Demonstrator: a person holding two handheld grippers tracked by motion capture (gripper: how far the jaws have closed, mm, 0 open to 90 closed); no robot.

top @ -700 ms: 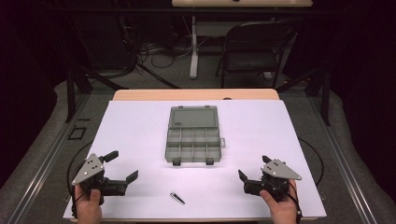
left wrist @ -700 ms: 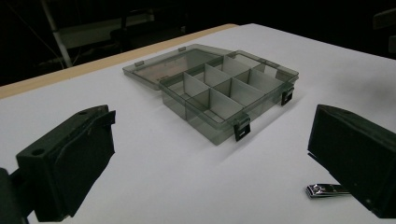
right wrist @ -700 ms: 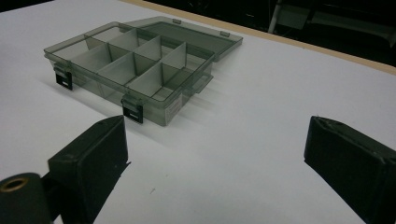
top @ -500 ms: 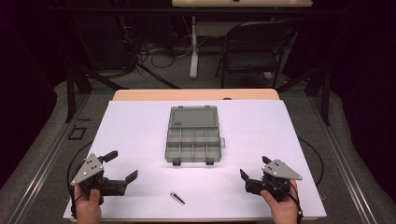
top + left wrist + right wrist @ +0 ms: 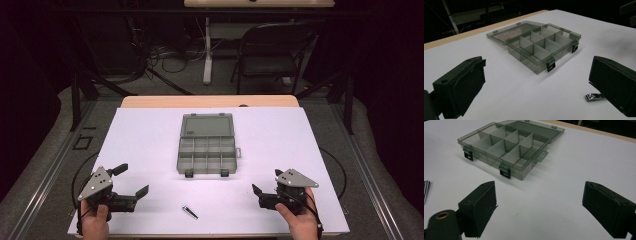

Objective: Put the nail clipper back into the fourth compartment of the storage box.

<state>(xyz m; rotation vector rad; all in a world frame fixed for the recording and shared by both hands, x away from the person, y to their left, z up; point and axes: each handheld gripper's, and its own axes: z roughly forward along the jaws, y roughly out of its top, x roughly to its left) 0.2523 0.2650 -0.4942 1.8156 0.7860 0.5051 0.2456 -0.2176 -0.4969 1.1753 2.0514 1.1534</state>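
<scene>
Open box [image 5: 206, 144] w/ empty compartments at frame centre, lid flat behind, clipper [image 5: 189, 212] lower centre on white table [image 5: 310, 150], left gripper [image 5: 131, 182] lower left, jaws spread, right gripper [image 5: 261, 186] lower right, jaws spread, both empty.

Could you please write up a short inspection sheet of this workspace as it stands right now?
Surface: white table top, bare wood strip at its far edge.
Job's things: grey see-through compartment box, lid open and laid flat behind it, compartments look empty, two black latches on the near wall. Small metal nail clipper lies flat on the table, nearer the person than the box.
Clutter: nothing seen.
Grippers: left gripper open, holding nothing, low at the near left. Right gripper open, holding nothing, at the near right.
Cables: a black cable trails from each gripper off the table's sides.
Surroundings: dark room, folding chair, floor cables beyond the table.
</scene>
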